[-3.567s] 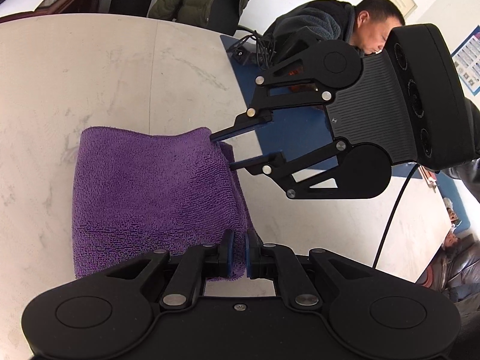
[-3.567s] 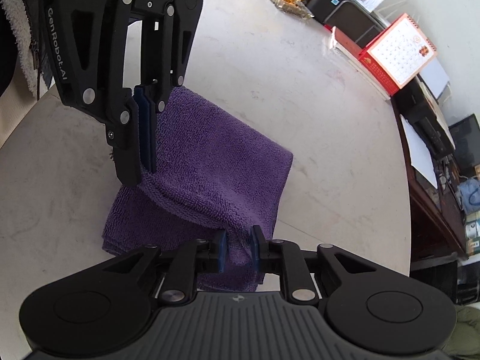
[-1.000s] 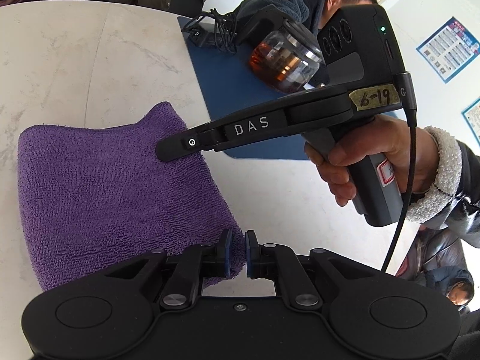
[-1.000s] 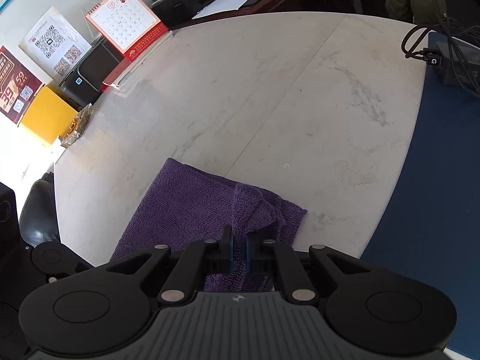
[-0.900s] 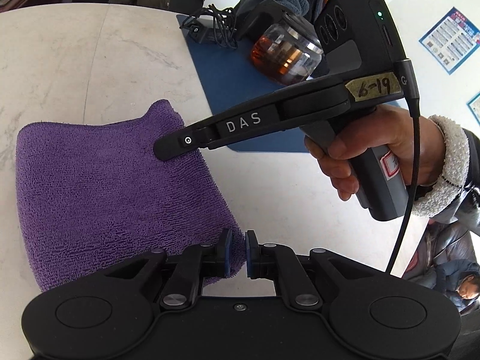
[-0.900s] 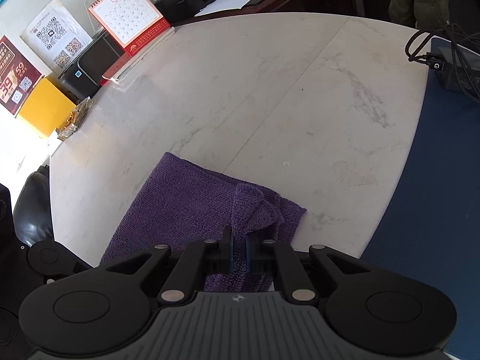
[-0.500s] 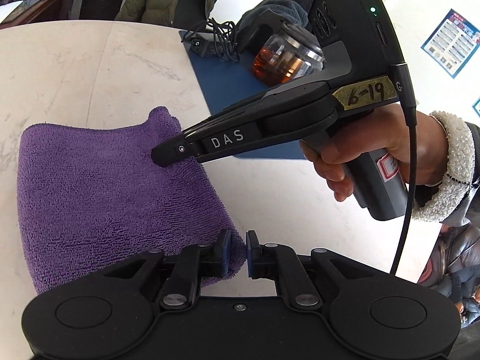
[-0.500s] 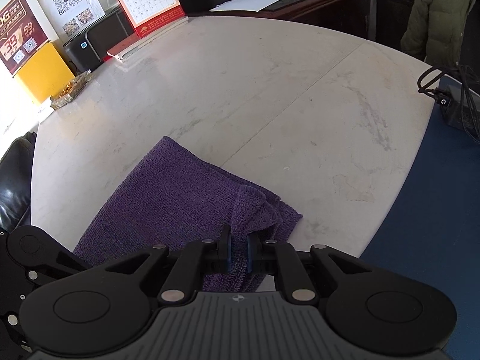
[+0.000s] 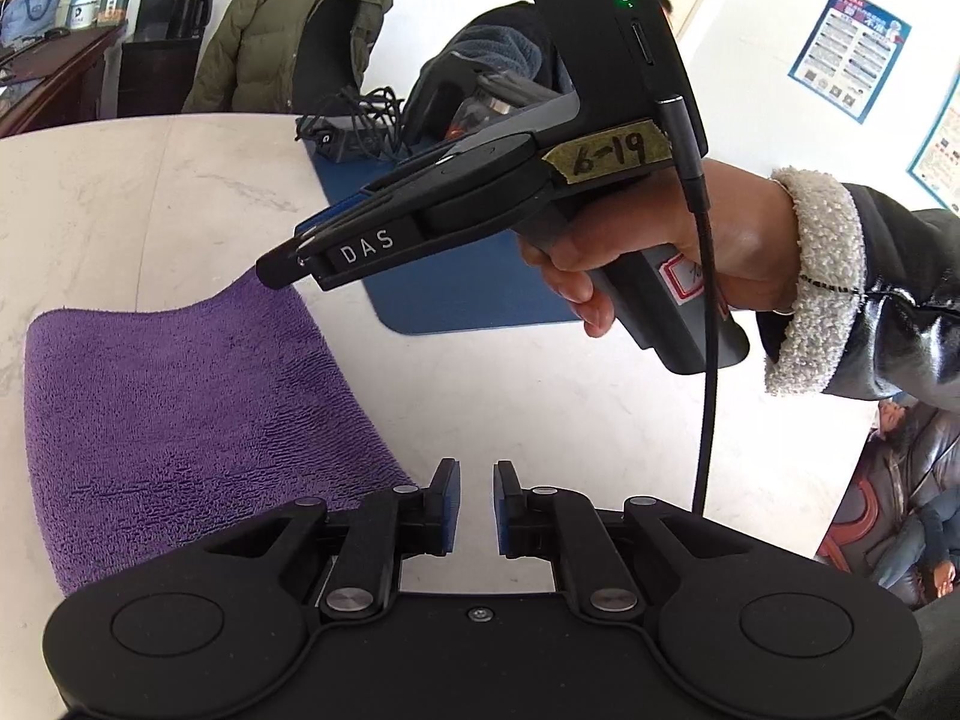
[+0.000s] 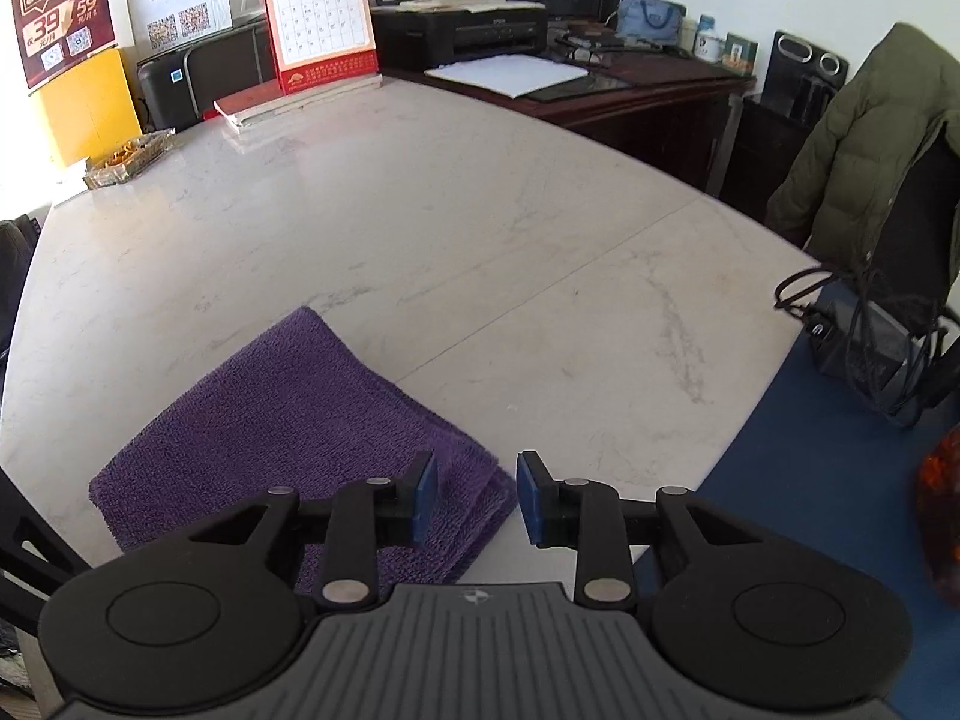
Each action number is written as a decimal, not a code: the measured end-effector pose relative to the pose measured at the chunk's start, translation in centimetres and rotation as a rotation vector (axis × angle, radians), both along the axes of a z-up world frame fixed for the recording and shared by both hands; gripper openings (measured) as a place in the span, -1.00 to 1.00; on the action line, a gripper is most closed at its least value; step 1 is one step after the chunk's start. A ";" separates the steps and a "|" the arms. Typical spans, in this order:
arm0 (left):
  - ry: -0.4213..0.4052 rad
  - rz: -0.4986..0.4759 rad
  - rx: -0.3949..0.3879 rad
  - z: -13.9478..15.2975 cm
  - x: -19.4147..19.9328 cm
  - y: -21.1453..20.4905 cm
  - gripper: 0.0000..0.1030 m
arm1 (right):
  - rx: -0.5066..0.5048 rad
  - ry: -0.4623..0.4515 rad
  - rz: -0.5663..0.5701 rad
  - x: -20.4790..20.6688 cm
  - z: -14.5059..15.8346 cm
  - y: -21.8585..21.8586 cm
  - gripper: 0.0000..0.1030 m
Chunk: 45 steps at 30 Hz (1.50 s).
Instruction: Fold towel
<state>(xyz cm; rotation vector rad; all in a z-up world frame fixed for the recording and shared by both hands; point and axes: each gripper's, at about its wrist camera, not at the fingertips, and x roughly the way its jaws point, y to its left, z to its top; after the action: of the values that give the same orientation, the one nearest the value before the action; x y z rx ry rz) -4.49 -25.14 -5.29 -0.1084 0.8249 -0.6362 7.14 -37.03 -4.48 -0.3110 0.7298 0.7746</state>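
Pale marble table (image 10: 480, 228), 1 seam running diagonally. Blue mat (image 10: 840, 468) at 4 o'clock in right wrist view; black adapter with tangled cable (image 10: 864, 336) on it. Red desk calendar (image 10: 321, 18) at 11 o'clock. Black printer (image 10: 462, 24) at 12 o'clock on dark wood desk (image 10: 630, 96). Olive jacket (image 10: 870, 150) draped over chair at 2 o'clock. White walls, posters (image 9: 849, 54). Bright daylight.
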 end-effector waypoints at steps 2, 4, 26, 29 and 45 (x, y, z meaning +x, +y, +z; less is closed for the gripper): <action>-0.044 0.014 0.021 0.8 -0.9 1.0 -0.77 | 0.035 -0.021 -0.011 -0.7 1.1 -0.7 -0.38; -0.078 0.068 0.056 1.4 -1.6 2.8 -0.77 | 0.075 -0.022 -0.019 -2.1 1.8 -1.4 -0.38; -0.031 0.183 0.228 -1.0 -0.7 8.4 -0.68 | -0.052 -0.001 0.154 -8.5 -2.9 3.1 -0.40; -0.032 0.178 0.252 -0.7 -2.6 9.1 -0.65 | 0.006 0.009 0.062 -8.2 -1.6 1.9 -0.34; -0.022 0.168 0.190 -2.7 1.8 9.3 -0.55 | 0.101 0.203 -0.225 -4.5 -4.7 1.6 -0.15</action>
<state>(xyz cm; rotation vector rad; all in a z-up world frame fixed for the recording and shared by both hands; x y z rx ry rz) -2.65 -15.81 -7.95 0.0021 0.8416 -0.3982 2.61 -35.38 -9.15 -0.0573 0.8966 0.6318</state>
